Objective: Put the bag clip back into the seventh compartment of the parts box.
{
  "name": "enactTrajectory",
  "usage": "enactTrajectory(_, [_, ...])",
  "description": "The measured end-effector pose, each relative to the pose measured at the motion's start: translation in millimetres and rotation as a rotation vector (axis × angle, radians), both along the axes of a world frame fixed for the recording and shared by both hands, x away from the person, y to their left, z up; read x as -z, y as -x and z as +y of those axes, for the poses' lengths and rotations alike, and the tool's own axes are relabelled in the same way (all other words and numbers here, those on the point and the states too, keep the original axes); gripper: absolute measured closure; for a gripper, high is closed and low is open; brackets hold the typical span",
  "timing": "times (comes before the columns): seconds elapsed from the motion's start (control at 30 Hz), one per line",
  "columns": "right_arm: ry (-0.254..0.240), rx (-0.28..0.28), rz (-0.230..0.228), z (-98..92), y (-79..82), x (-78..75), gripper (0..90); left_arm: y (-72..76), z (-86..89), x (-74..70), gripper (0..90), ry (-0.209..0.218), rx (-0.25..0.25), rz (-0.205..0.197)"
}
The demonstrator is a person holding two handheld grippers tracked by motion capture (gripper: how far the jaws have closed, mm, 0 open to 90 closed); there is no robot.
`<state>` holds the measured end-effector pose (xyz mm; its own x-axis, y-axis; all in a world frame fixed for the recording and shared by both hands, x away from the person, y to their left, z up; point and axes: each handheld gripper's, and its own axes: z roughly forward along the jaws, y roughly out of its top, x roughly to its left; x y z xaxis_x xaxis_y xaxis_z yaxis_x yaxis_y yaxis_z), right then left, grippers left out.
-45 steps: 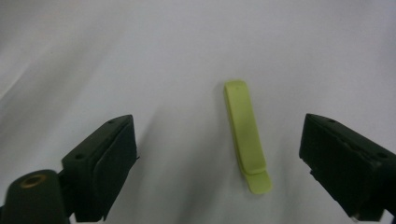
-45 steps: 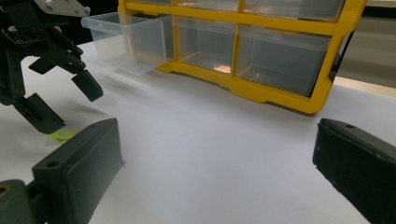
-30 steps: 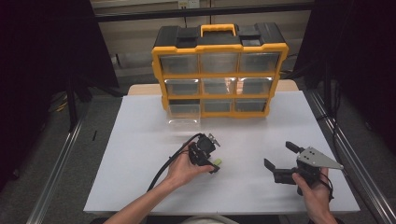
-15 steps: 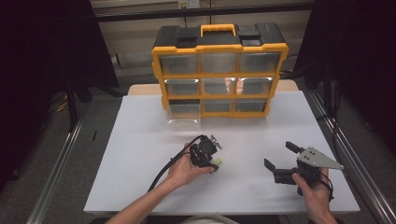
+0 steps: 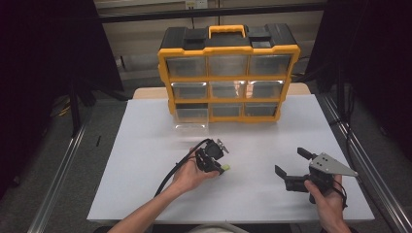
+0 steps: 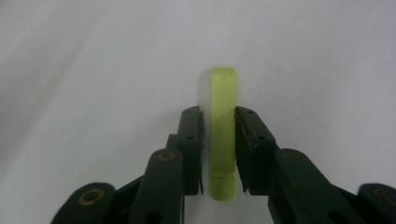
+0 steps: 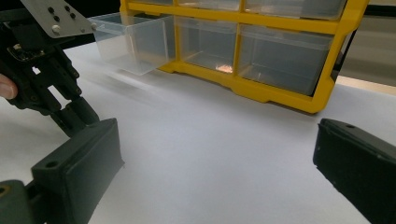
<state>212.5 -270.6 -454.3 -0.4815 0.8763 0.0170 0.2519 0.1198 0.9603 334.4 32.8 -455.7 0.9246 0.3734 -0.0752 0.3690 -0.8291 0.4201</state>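
One slim yellow-green plastic bar lies on the white surface between my left claw's jaws, which bracket it narrowly; whether they press it, I cannot tell. My right claw hovers wide open, empty. One yellow nine-drawer organiser, one drawer pulled out.

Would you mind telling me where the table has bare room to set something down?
Free: the strip between the left gripper and right gripper, and the table's left side. Crowded: in front of the organizer, where the bottom-left drawer sticks out.
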Motion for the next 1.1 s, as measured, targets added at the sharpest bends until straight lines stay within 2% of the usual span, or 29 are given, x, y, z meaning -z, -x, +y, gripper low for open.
enactTrajectory(0.07, [0.000,0.000,0.001,-0.1,0.2,0.0,0.7,-0.8,1.4,-0.1,78.4,0.004,-0.002,0.007])
enactTrajectory(0.17, [-0.002,-0.002,-0.001,-0.2,0.2,-0.2,0.7,-4.3,4.6,-0.3,78.5,0.022,0.009,0.033])
enactTrajectory(0.27, [-0.003,-0.003,-0.003,-0.2,0.2,-0.2,0.7,-5.6,7.7,1.3,78.6,0.059,-0.002,0.044])
enactTrajectory(0.33, [-0.003,-0.002,-0.002,-0.2,0.2,-0.2,0.7,-7.2,10.6,1.6,78.6,0.068,0.009,0.044])
enactTrajectory(0.37, [-0.004,0.000,-0.003,-0.3,0.2,-0.2,0.7,-8.2,12.8,2.0,78.6,0.088,0.005,0.048])
enactTrajectory(0.4, [-0.004,0.000,-0.003,-0.3,0.2,-0.2,0.7,-8.2,12.8,2.0,78.6,0.088,0.005,0.048])
enactTrajectory(0.5, [-0.005,-0.004,-0.004,-0.6,0.7,-0.5,0.7,-9.7,18.0,3.7,78.5,0.163,-0.005,0.084])
enactTrajectory(0.57, [-0.005,-0.005,-0.002,-0.8,0.8,-0.6,0.8,-8.4,21.5,3.3,78.6,0.165,-0.010,0.071])
enactTrajectory(0.6, [-0.005,-0.004,-0.004,-0.9,0.7,-0.6,0.7,-6.9,23.1,3.5,78.6,0.183,-0.026,0.068])
enactTrajectory(0.67, [-0.006,-0.001,-0.004,-1.0,0.5,-0.4,0.7,-6.9,27.9,0.8,78.6,0.193,-0.012,0.051])
enactTrajectory(0.83, [-0.008,-0.001,-0.006,-1.1,1.0,-0.7,0.7,-5.0,39.0,-7.8,78.5,0.278,-0.041,0.025])
enactTrajectory(0.93, [-0.009,-0.001,-0.006,-1.3,1.0,-0.7,0.7,-4.2,43.7,-12.2,78.5,0.315,-0.037,-0.009])
enactTrajectory(1.0, [-0.011,-0.002,-0.008,-1.2,0.8,-0.7,0.7,-2.4,46.0,-14.4,78.5,0.340,-0.054,-0.018])
enactTrajectory(1.1, [-0.012,0.000,-0.008,-1.3,0.6,-0.7,0.7,-0.3,49.2,-18.3,78.5,0.355,-0.032,-0.046])
